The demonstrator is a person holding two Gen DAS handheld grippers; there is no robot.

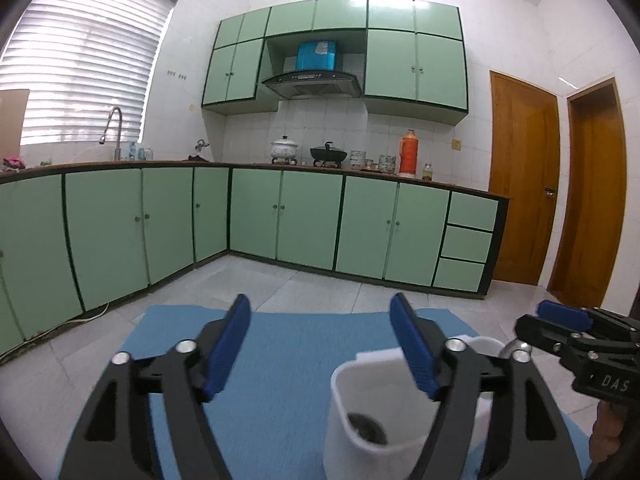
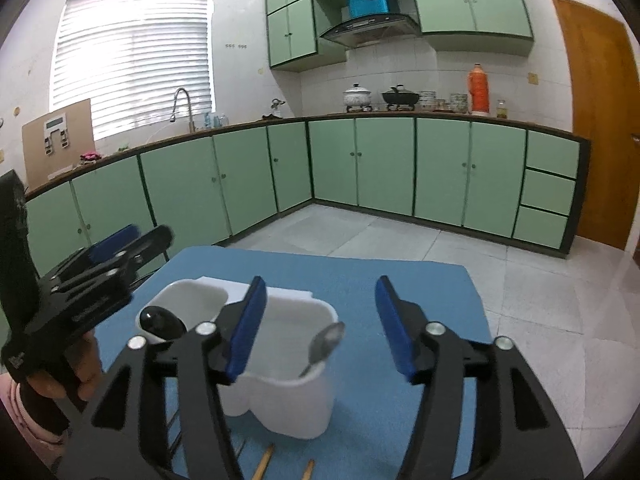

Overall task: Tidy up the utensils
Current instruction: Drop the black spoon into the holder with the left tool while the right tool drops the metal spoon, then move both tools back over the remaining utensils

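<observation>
A white plastic utensil holder [image 2: 280, 376] with two compartments stands on a blue mat [image 2: 400, 280]. A metal spoon [image 2: 326, 344] leans in its near compartment. A black spoon [image 2: 162, 322] leans in the far one. Two wooden chopstick ends [image 2: 264, 462] lie on the mat in front of the holder. My right gripper [image 2: 320, 328] is open and empty, just above and behind the holder. My left gripper [image 1: 322, 348] is open and empty, over the holder [image 1: 372, 412]. It also shows at the left of the right wrist view [image 2: 120, 252].
The mat covers a table that stands on a tiled kitchen floor [image 1: 312, 284]. Green cabinets [image 1: 304, 220] run along the far walls. Pots [image 1: 328, 154] and an orange flask [image 1: 409, 152] stand on the counter. Wooden doors [image 1: 524, 176] are at the right.
</observation>
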